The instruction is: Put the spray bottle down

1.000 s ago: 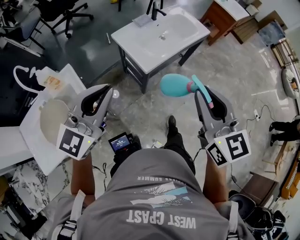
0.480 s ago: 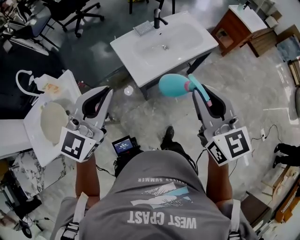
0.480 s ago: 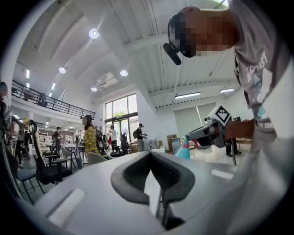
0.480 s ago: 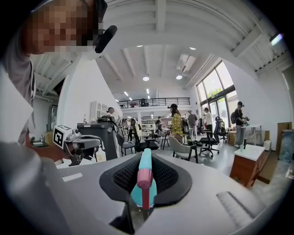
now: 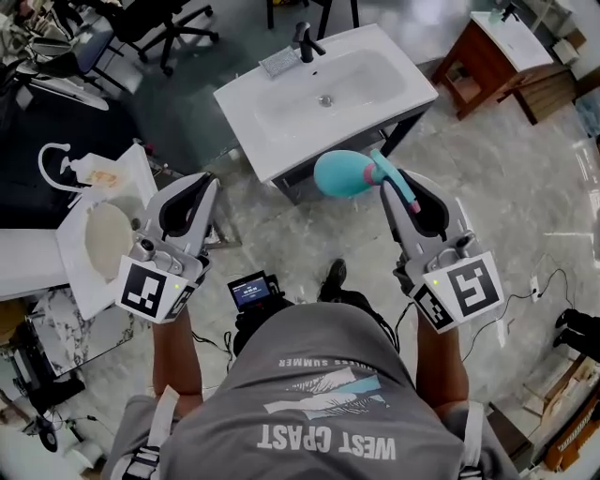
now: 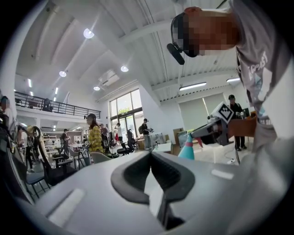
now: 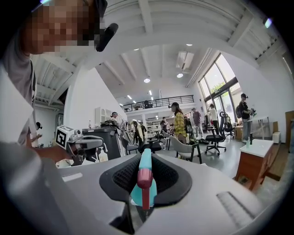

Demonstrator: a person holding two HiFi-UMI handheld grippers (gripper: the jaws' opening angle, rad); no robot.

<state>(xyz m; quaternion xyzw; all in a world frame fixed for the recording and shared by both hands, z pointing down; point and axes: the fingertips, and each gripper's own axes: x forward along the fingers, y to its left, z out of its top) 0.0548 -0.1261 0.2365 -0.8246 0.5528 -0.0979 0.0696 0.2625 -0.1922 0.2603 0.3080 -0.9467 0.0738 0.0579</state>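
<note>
The teal spray bottle (image 5: 342, 173) has a pink collar and a teal trigger head, and it lies on its side in the air, its body pointing left. My right gripper (image 5: 386, 183) is shut on its neck. In the right gripper view the bottle (image 7: 143, 183) sits between the dark pads, pink nozzle toward the camera. My left gripper (image 5: 202, 183) is held level at the left, shut with nothing in it; its pads (image 6: 133, 172) meet at the tip. From the left gripper view the bottle (image 6: 186, 151) shows off to the right.
A white sink (image 5: 281, 131) with a dark faucet (image 5: 305, 39) stands on a dark frame just ahead. Another white basin (image 5: 70, 253) with a soap bottle (image 5: 94, 169) is at the left. A wooden cabinet (image 5: 487, 61) stands far right, office chairs (image 5: 141, 28) far left. Marble floor lies below.
The person has walked closer to the white sink, carrying both grippers along. The bottle stays in the right gripper's hold and the left gripper stays shut.
</note>
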